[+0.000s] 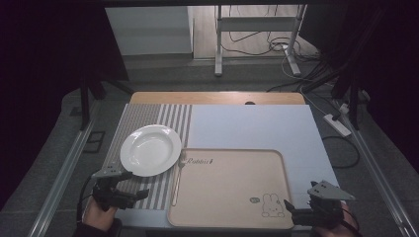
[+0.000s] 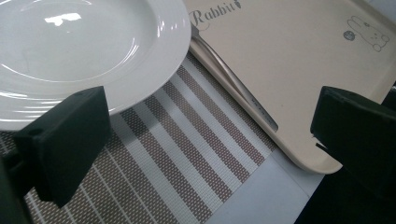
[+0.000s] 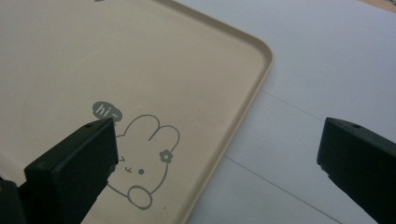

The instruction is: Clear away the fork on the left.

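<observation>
A white deep plate rests on a brown-and-white striped placemat at the left of the table. To its right lies a beige tray with a rabbit drawing. Between plate and tray, a metal fork lies along the tray's left edge. My left gripper is open just in front of the plate, over the placemat, and holds nothing. By the tray's near right corner my right gripper is open and holds nothing.
A pale blue-white sheet covers the table right of the placemat and behind the tray. The wooden table edge shows at the back. Beyond it stand a metal frame and floor cables, with a power strip at the right.
</observation>
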Available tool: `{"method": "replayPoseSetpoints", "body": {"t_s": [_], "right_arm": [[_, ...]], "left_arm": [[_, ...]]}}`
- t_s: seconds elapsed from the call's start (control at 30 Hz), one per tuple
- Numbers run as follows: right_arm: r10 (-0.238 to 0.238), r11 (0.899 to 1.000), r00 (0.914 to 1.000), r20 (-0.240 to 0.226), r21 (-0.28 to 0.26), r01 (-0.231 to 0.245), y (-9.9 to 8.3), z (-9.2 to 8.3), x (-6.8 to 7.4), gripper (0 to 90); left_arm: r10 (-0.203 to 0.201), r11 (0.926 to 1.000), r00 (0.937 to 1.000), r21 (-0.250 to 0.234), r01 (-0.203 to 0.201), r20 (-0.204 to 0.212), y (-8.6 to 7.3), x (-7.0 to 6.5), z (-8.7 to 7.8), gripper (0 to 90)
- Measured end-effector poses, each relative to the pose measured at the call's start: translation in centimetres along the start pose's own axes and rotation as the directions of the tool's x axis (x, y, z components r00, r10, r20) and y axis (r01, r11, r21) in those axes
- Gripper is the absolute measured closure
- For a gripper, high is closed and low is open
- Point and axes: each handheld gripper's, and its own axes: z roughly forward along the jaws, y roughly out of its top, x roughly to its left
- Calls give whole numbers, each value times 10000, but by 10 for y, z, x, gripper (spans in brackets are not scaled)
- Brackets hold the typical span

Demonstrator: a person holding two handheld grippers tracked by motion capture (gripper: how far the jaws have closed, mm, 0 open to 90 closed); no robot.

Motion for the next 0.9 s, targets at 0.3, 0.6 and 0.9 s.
{"method": "replayPoseSetpoints", "body": {"t_s": [0.3,0.6,0.9], "right_arm": [[47,10000,10000,25,14,-47,0,0,0,0],[96,10000,9999,86,-12,-95,0,0,-1,0],[35,10000,9999,155,69,-36,0,0,0,0]], "left_arm": [[-6,10000,9997,-87,4,-234,-7,-1,-10,0],[7,10000,9985,-1,-7,-544,-12,0,-17,0],[10,10000,9983,74,-5,-590,-12,0,-17,0]]}}
